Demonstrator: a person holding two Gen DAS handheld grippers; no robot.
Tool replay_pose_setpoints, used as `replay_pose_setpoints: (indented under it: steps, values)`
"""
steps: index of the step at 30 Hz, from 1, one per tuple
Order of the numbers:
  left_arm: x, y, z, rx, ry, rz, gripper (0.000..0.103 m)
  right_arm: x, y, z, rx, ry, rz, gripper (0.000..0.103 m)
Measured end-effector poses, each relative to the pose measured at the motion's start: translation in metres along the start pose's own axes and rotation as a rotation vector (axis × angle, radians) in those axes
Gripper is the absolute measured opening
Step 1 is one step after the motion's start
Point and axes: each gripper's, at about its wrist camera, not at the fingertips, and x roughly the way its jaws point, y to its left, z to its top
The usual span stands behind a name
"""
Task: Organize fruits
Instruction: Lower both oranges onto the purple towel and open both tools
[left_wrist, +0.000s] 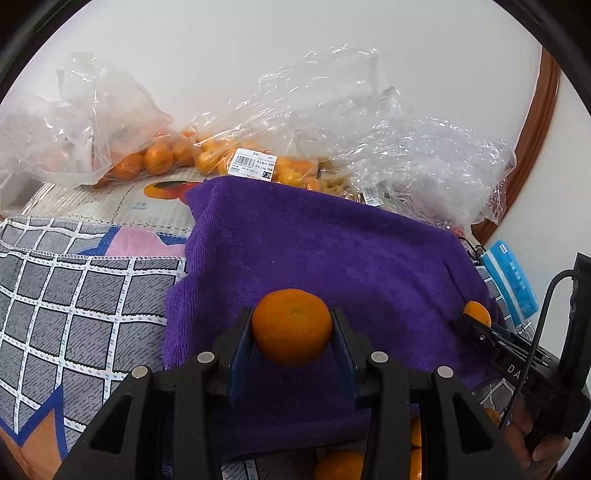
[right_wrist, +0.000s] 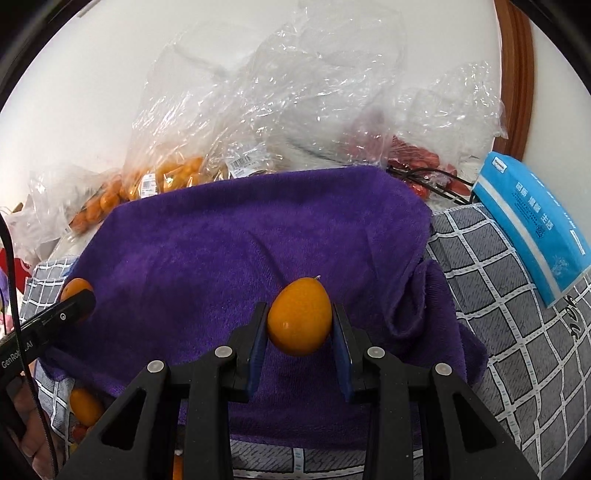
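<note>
the left gripper (left_wrist: 292, 326) was clamped on a round orange (left_wrist: 291, 326), the right gripper (right_wrist: 300, 321) on an egg-shaped fruit (right_wrist: 300, 320), both above a purple towel (left_wrist: 332, 251) with open middle; crinkled plastic bags (left_wrist: 332, 122) crowded its far edge against the white wall (left_wrist: 221, 44).

purple towel (left_wrist: 332, 258): plush matt terry cloth | mandarin (left_wrist: 291, 326): dull, finely pitted peel | egg-shaped orange fruit (right_wrist: 300, 320): smooth, glossy skin | bags (right_wrist: 280, 96): thin clear crinkled plastic, shiny | checked cloth (left_wrist: 74, 295): flat woven fabric, stitched edge | gripper fingers (left_wrist: 240, 343): matt black plastic, blue pads, metal pins | blue pack (right_wrist: 532, 221): glossy plastic film
</note>
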Motion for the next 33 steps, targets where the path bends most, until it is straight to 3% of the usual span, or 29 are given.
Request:
replay_pose_setpoints:
  steps: [21, 30, 33]
  values:
    - [0.001, -0.001, 0.000, 0.015, 0.000, 0.009, 0.041, -0.001, 0.001, -0.002, -0.007, -0.003, -0.012, 0.034]
    - [-0.010, -0.006, 0.000, 0.027, -0.048, -0.016, 0.052, -0.011, -0.002, -0.001, 0.005, -0.036, -0.016, 0.049]
    - [-0.014, -0.008, 0.000, 0.035, -0.063, -0.016, 0.053, -0.013, -0.003, -0.001, 0.015, -0.047, -0.016, 0.049]
